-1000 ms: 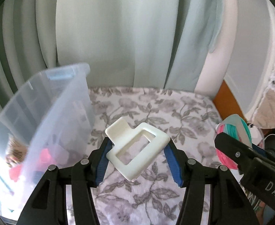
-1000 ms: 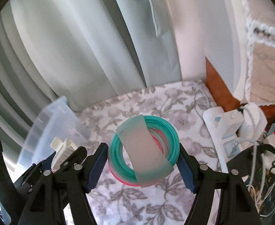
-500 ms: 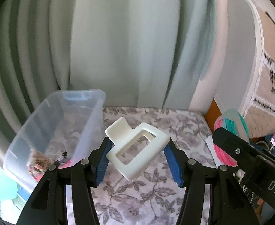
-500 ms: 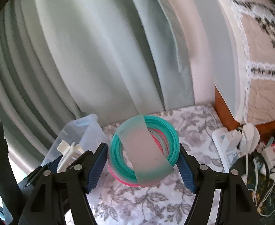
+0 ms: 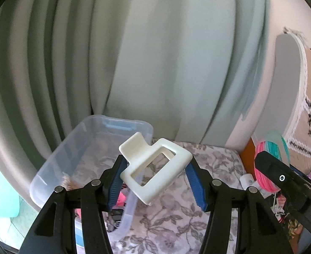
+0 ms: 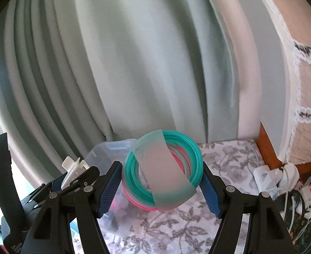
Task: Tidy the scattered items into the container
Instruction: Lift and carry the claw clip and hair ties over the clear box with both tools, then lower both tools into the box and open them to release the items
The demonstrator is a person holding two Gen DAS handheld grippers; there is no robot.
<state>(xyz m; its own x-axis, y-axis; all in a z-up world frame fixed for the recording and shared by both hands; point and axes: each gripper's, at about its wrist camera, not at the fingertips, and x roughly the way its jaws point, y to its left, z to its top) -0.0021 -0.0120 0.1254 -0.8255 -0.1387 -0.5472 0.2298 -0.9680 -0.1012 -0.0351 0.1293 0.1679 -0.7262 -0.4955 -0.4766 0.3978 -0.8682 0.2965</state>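
My left gripper [image 5: 156, 182] is shut on a cream rectangular hair claw clip [image 5: 155, 169], held in the air above the right edge of a clear plastic bin [image 5: 87, 146]. The bin holds a brown tuft and pink items. My right gripper [image 6: 161, 188] is shut on a bundle of teal and pink rings [image 6: 163, 169] wrapped in a frosted band. That bundle [image 5: 271, 165] shows at the right of the left wrist view. In the right wrist view the clip [image 6: 72, 167] and the left gripper [image 6: 70, 182] sit at lower left, before the bin [image 6: 108, 150].
A floral cloth [image 5: 208, 163] covers the surface under both grippers. Pale green curtains [image 5: 155, 63] hang behind. A wooden edge [image 6: 265, 148], a white power strip with cables [image 6: 282, 177] and a lace-trimmed cushion [image 6: 303, 84] crowd the right side.
Both grippers have risen with their loads still held. The bin now lies lower and further off in both views, its open top visible from above.
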